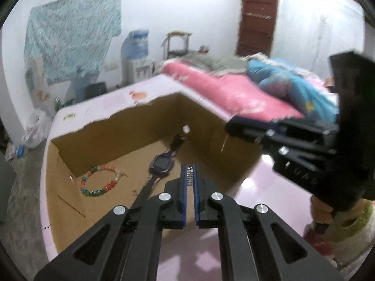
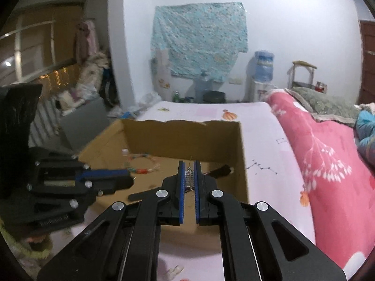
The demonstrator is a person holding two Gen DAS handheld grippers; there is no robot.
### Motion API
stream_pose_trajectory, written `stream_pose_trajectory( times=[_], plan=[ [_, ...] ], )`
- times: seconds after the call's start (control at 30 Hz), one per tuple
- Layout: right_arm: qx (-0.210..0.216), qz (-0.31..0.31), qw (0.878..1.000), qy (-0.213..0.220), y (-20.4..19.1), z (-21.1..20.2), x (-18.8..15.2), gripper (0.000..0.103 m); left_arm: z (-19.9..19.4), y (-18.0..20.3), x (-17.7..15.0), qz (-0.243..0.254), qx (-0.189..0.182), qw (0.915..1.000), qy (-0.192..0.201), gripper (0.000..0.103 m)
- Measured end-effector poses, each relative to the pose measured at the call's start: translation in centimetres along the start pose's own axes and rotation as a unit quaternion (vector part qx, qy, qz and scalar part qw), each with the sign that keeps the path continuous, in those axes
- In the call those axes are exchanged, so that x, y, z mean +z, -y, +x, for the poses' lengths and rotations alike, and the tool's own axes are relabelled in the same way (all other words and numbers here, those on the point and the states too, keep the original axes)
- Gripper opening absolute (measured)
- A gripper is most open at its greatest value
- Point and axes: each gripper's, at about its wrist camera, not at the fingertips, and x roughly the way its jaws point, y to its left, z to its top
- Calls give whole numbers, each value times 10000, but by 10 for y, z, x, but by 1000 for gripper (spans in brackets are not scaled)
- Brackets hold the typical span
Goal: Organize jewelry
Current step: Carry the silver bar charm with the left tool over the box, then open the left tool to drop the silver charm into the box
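An open cardboard box [image 1: 131, 131] lies on a pale pink bed sheet. Inside lie a multicoloured bead bracelet [image 1: 99, 180] and a dark watch [image 1: 161, 164]. My left gripper [image 1: 190, 175] is shut on a small silver spring-like jewelry piece [image 1: 189, 175], just above the box's near edge. My right gripper [image 2: 189, 175] is shut on a similar small silver piece [image 2: 189, 176] over the box [image 2: 182, 138]. The right gripper also shows in the left wrist view [image 1: 236, 130] at the box's right wall. The left gripper shows in the right wrist view [image 2: 126, 179]. The bracelet [image 2: 143, 164] is partly hidden there.
A pink quilt [image 2: 323, 154] and blue bedding [image 1: 293, 86] lie on the bed to the right. A water dispenser [image 2: 262, 77], a stool [image 2: 302, 75] and a brown door [image 1: 256, 23] stand at the far wall. Clutter and a grey box [image 2: 82, 121] sit left.
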Motion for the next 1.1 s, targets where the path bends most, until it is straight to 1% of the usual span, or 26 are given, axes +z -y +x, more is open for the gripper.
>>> stream_pose_trajectory(
  times=[0.03, 0.13, 0.2, 0.3, 0.37, 0.4, 0.47, 0.5, 0.57, 0.6, 0.67, 0.7, 0.77, 0.8, 0.87, 0.97, 1.03, 1.1],
  plan=[
    [-58, -13, 9999, -81, 1, 9, 1, 5, 11, -6, 0, -43, 126, 9998, -155, 5],
    [-243, 109, 9989, -393, 6, 33, 0, 6, 33, -20, -5, -245, 225, 9985, -444, 5],
    [-320, 234, 9974, -609, 11, 44, -3, 6, 38, -24, -7, -327, 277, 9977, -519, 5],
    [-295, 373, 9969, -633, 16, 42, -8, 12, 39, -26, -12, -384, 325, 9971, -575, 5],
    [-285, 416, 9971, -571, 17, 38, -10, 21, 41, -28, -15, -431, 357, 9963, -652, 15],
    [-276, 419, 9973, -533, 17, 35, -10, 22, 41, -28, -16, -447, 375, 9961, -661, 19],
    [-269, 410, 9978, -440, 16, 28, -10, 29, 40, -27, -17, -464, 437, 9958, -662, 33],
    [-268, 409, 9980, -403, 17, 26, -8, 31, 37, -26, -18, -475, 489, 9957, -623, 35],
    [-279, 410, 9983, -313, 16, 18, -8, 39, 34, -27, -18, -492, 526, 9958, -565, 48],
    [-286, 421, 9983, -280, 15, 16, -7, 42, 30, -26, -18, -508, 541, 9958, -532, 51],
    [-270, 472, 9983, -198, 15, 6, -8, 48, 20, -25, -19, -527, 577, 9960, -440, 61],
    [-262, 504, 9982, -164, 15, 2, -8, 50, 17, -24, -20, -527, 602, 9960, -404, 65],
    [-237, 589, 9980, -61, 17, -10, -9, 57, 3, -21, -22, -513, 694, 9959, -269, 78],
    [-239, 618, 9978, -17, 18, -15, -10, 59, -1, -20, -23, -505, 710, 9959, -234, 80],
    [-270, 678, 9973, 83, 21, -28, -12, 64, -15, -17, -25, -486, 777, 9957, -142, 87],
    [-341, 787, 9961, 223, 29, -49, -19, 69, -35, -11, -32, -484, 806, 9955, -71, 94],
    [-361, 901, 9951, 204, 35, -58, -24, 69, -46, -7, -38, -514, 825, 9952, -79, 97],
    [-331, 1073, 9936, 75, 43, -66, -35, 70, -55, -2, -47, -533, 821, 9951, -119, 97]
  ],
)
